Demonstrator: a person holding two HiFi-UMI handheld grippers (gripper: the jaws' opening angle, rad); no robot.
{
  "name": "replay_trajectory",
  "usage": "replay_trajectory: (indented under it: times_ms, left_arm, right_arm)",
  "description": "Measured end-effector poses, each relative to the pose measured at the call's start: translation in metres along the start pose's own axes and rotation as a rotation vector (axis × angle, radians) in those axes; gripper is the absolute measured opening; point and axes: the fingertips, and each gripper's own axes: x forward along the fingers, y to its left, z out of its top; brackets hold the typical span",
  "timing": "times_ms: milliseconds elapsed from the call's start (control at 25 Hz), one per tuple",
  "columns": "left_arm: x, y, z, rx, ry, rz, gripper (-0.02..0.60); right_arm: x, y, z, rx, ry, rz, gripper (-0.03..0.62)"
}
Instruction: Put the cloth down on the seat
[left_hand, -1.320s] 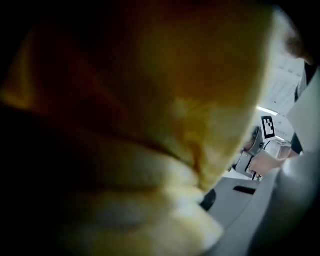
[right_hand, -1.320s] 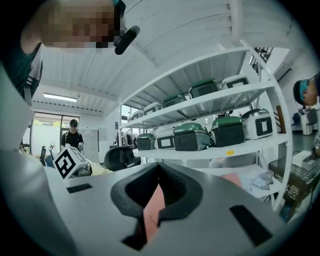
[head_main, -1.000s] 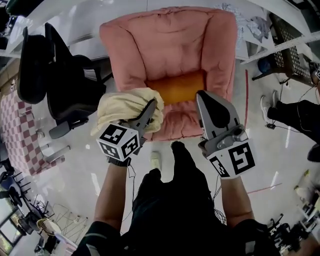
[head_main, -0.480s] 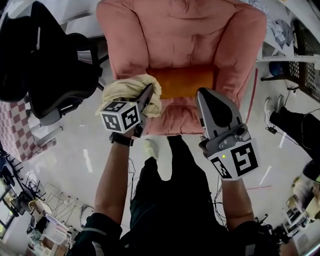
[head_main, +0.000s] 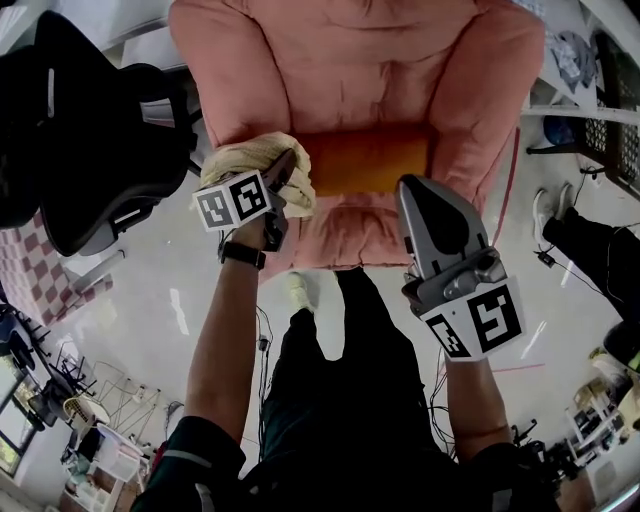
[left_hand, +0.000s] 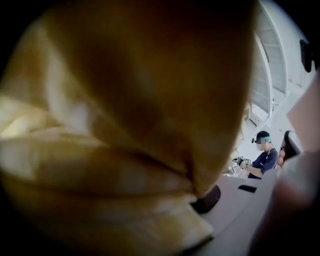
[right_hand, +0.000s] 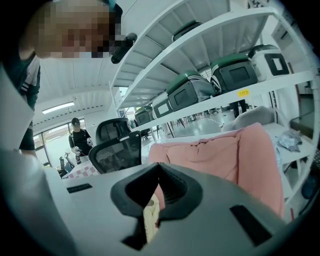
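Pink armchair (head_main: 350, 60) at 12 o'clock on glossy white floor (head_main: 150, 290); black office chair (head_main: 90, 150) at 10. Cream cloth (head_main: 245, 160) bunched in left tongs (head_main: 288, 168), jaws just opening, over orange seat (head_main: 370, 160), 9 o'clock edge. Right tongs (head_main: 412, 188) closed, empty.

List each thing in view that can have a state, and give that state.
cloth: bunched up around the left claw
left claw: jaws have just been opening, cloth between them, grip unclear
right claw: shut, empty
armchair: unoccupied, orange cushion lying on its seat
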Motion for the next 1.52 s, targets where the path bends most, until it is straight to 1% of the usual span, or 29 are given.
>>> replay_trajectory:
  times_ms: [40, 120, 160, 240, 400, 520, 680, 840, 1040, 1120, 1240, 1320, 1440, 1520]
  left_arm:
    - [0.004, 0.003, 0.001, -0.016, 0.009, 0.004, 0.165]
    - [0.010, 0.006, 0.002, -0.047, 0.033, 0.001, 0.246]
    - [0.011, 0.006, 0.002, -0.059, 0.044, -0.001, 0.272]
    - [0.013, 0.007, 0.001, -0.080, 0.062, 0.003, 0.298]
    - [0.010, 0.011, -0.005, -0.126, 0.089, 0.026, 0.330]
    - [0.003, 0.009, -0.010, -0.166, 0.104, 0.028, 0.351]
    - [-0.013, 0.007, -0.019, -0.194, 0.130, 0.034, 0.356]
    - [-0.031, 0.009, -0.033, -0.238, 0.133, 0.048, 0.356]
    - [-0.059, 0.004, -0.052, -0.290, 0.123, 0.061, 0.356]
    - [-0.071, 0.004, -0.055, -0.315, 0.092, 0.064, 0.356]
    - [-0.081, 0.011, -0.049, -0.365, 0.006, 0.044, 0.354]
    - [-0.080, 0.015, -0.037, -0.372, -0.031, 0.028, 0.353]
    - [-0.075, 0.008, -0.016, -0.339, -0.034, 0.020, 0.354]
    - [-0.075, -0.003, -0.008, -0.343, -0.025, 0.020, 0.354]
  right_arm:
    - [0.000, -0.002, -0.001, 0.005, 0.001, -0.001, 0.005]
    - [0.001, -0.005, -0.002, 0.014, 0.002, -0.005, 0.005]
    - [0.001, -0.006, -0.002, 0.017, 0.002, -0.006, 0.005]
    - [0.001, -0.005, -0.001, 0.018, 0.001, -0.003, 0.005]
    - [0.003, -0.002, 0.003, 0.020, -0.005, 0.010, 0.005]
    - [0.004, 0.002, 0.005, 0.027, -0.009, 0.020, 0.005]
    - [0.007, 0.012, 0.010, 0.030, -0.016, 0.042, 0.005]
    - [0.007, 0.023, 0.015, 0.029, -0.023, 0.063, 0.005]
    - [0.004, 0.033, 0.020, 0.031, -0.031, 0.078, 0.005]
    - [0.004, 0.039, 0.021, 0.032, -0.033, 0.084, 0.005]
    - [0.002, 0.049, 0.021, 0.026, -0.031, 0.095, 0.005]
    - [0.001, 0.052, 0.020, 0.020, -0.027, 0.098, 0.005]
    - [-0.002, 0.050, 0.018, 0.024, -0.022, 0.091, 0.005]
    - [-0.004, 0.049, 0.019, 0.030, -0.023, 0.088, 0.005]
